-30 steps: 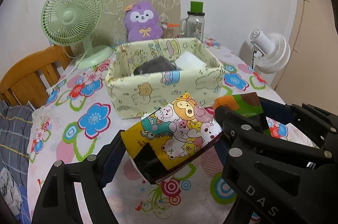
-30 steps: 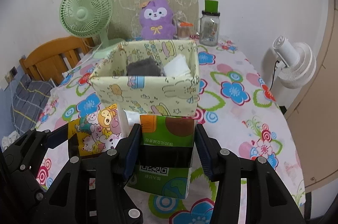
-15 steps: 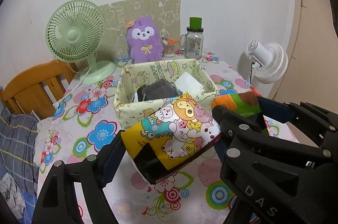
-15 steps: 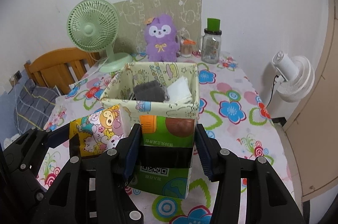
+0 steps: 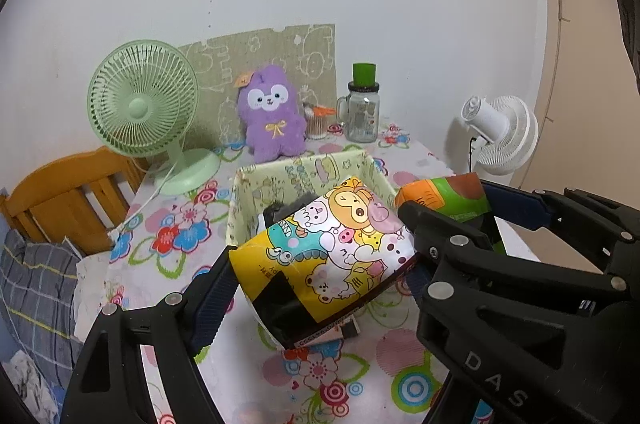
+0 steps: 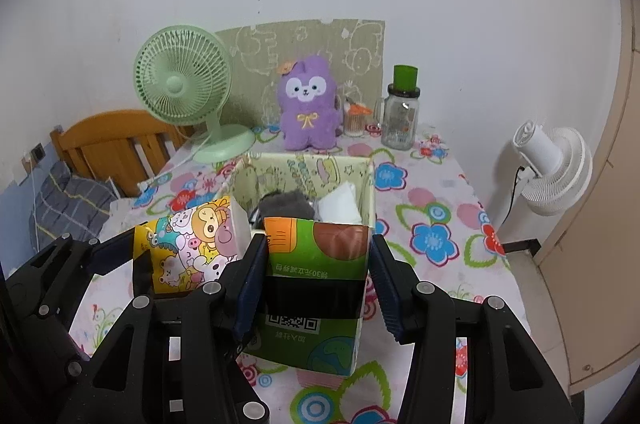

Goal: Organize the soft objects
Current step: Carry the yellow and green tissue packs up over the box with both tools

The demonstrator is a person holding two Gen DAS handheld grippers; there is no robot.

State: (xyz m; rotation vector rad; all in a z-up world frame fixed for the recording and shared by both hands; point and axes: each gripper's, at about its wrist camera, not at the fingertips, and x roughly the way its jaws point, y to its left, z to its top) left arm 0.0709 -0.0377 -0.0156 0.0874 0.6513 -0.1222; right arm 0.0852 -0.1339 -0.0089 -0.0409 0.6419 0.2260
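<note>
My left gripper [image 5: 320,264] is shut on a yellow cartoon-print tissue pack [image 5: 340,236], held tilted above the flowered tablecloth. Beside it on the right, my right gripper [image 6: 318,284] is shut on a green tissue pack [image 6: 320,264], held upright. Both packs hang just in front of a pale yellow fabric box [image 6: 304,168], also seen as the fabric box [image 5: 240,208] in the left wrist view. Inside the box lie a grey soft item [image 6: 286,204] and a white folded item [image 6: 340,204]. The cartoon pack [image 6: 192,244] shows at the left of the right wrist view.
Behind the box stand a green desk fan [image 5: 142,104], a purple plush toy [image 5: 272,112] and a glass jar with a green lid [image 5: 362,108]. A white fan [image 5: 500,132] sits off the table's right edge. A wooden chair [image 5: 68,196] and plaid cloth [image 5: 36,288] are at the left.
Both grippers have risen with their packs still held. The table and box now sit lower, and more of the box's inside shows.
</note>
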